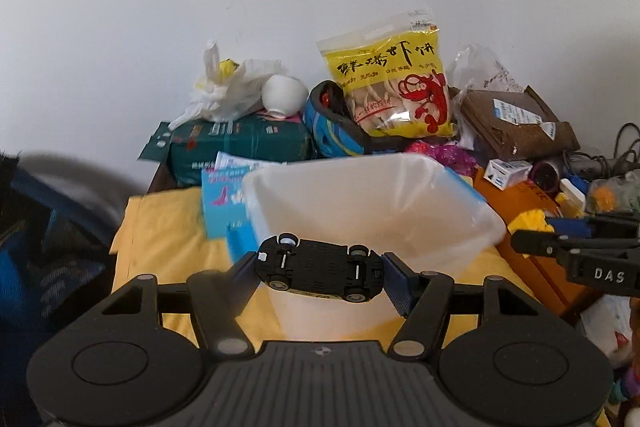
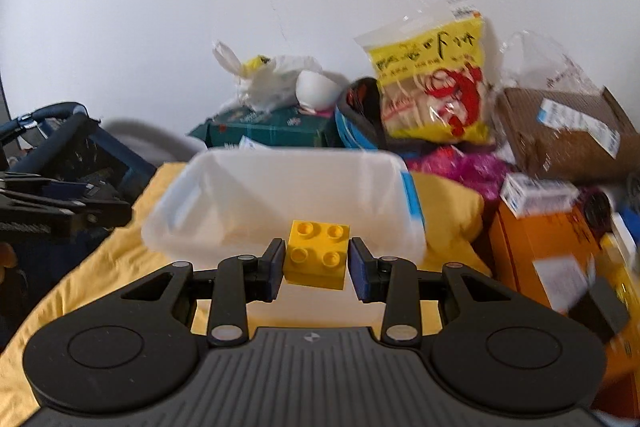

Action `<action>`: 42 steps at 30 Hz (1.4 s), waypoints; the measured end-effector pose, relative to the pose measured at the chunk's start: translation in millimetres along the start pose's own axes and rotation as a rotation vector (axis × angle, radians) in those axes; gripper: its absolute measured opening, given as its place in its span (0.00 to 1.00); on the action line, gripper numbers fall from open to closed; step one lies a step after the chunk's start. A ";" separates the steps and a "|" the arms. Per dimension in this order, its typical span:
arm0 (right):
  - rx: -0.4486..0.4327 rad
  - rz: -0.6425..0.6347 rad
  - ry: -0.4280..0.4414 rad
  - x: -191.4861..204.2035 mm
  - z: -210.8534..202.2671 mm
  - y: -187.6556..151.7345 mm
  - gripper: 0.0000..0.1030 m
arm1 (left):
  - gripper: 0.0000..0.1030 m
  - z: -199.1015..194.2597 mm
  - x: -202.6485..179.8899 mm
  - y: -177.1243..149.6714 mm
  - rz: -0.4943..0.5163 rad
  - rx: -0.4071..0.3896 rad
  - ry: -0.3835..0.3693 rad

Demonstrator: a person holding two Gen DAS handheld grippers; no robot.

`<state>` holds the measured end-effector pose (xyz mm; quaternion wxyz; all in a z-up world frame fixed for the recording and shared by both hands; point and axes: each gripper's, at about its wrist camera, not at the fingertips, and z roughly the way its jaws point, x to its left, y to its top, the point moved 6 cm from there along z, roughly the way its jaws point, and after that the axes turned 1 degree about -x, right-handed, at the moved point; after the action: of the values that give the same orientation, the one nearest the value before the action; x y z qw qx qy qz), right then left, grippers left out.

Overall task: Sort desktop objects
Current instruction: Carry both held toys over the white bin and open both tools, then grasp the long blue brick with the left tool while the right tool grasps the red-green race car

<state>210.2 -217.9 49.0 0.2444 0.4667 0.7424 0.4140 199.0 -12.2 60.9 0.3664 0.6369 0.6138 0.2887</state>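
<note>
**Both grippers loaded, clutter piled up behind the bin**

Left gripper is clamped on a little black toy car, held sideways with its underside and wheels facing the camera, right over the near rim of the clear plastic bin. Right gripper is squeezing a yellow building block, studs up and a bit tilted, also at the bin's near edge. The bin sits on a yellow cloth and looks empty as far as I can see.

Around it, it's a mess. From the left wrist view: a teal box at 11 o'clock with a white bowl and a crumpled white plastic bag on top, a yellow shrimp cracker bag at 12–1 leaning on the wall, a brown cardboard box at 2, an orange box just beside the bin at 3. Nothing sits between either gripper and the bin opening. The other gripper's fingers poke in at 3 o'clock.
</note>
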 end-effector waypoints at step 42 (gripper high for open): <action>0.207 0.010 0.029 -13.5 0.7 -106.3 0.67 | 0.69 -18.9 3.9 -91.7 0.073 0.102 -0.042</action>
<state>164.5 -253.3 -41.3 0.1822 0.4871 0.7822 0.3430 131.6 -8.2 -4.0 0.3358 0.6825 0.5963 0.2568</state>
